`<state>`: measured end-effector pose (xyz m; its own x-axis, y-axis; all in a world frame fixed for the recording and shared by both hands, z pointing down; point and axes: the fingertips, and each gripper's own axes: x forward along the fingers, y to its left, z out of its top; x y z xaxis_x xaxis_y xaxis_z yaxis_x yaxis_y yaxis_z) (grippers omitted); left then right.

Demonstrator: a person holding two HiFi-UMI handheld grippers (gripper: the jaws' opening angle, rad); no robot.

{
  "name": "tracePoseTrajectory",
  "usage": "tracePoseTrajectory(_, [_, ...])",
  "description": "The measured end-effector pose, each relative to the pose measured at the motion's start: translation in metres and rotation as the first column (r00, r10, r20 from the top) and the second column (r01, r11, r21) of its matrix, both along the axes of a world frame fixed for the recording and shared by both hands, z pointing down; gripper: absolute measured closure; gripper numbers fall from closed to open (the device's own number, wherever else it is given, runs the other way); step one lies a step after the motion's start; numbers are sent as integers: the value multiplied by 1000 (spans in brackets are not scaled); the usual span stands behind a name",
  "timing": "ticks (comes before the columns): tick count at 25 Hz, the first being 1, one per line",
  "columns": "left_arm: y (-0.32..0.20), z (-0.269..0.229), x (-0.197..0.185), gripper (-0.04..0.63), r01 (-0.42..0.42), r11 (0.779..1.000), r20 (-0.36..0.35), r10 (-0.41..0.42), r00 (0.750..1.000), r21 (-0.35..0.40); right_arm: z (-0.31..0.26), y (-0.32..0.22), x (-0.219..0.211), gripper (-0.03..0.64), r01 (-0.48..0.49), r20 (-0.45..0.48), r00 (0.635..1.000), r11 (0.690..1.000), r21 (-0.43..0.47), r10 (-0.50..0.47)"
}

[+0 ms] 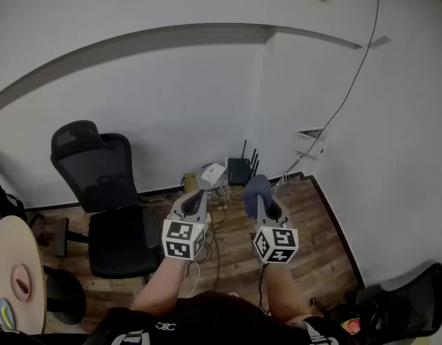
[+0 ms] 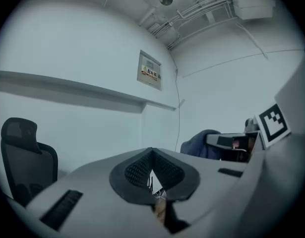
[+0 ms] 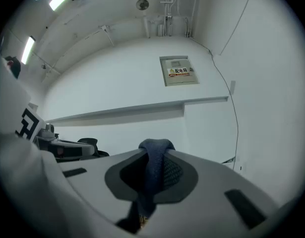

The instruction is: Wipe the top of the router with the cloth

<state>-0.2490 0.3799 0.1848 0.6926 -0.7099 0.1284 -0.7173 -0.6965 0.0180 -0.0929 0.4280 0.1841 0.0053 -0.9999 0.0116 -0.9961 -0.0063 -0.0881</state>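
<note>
The black router point(image 1: 239, 170) with upright antennas stands on the wood floor in the room's corner, among cables. A dark blue cloth point(image 1: 254, 188) hangs bunched from my right gripper point(image 1: 264, 196), which is shut on it; in the right gripper view the cloth point(image 3: 153, 167) runs up between the pads and folds over their tips. My left gripper point(image 1: 195, 197) is beside it at the same height, shut with nothing held point(image 2: 152, 161). Both grippers are in the air, short of the router and above it. From the left gripper view the cloth point(image 2: 198, 145) shows at the right.
A white box point(image 1: 213, 172) and tangled cables lie left of the router. A black office chair point(image 1: 106, 192) stands to the left, with a round wooden table point(image 1: 19, 264) at the lower left. Another dark chair point(image 1: 411, 300) is at the lower right. White walls close the corner.
</note>
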Motion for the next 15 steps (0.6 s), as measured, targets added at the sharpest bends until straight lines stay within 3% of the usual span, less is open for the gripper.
tracePoseTrajectory(15, [-4,-6,29,601,-12,999,27,11,1000,36,3,-5,23,603,-12,1,1000,1000,-24,12])
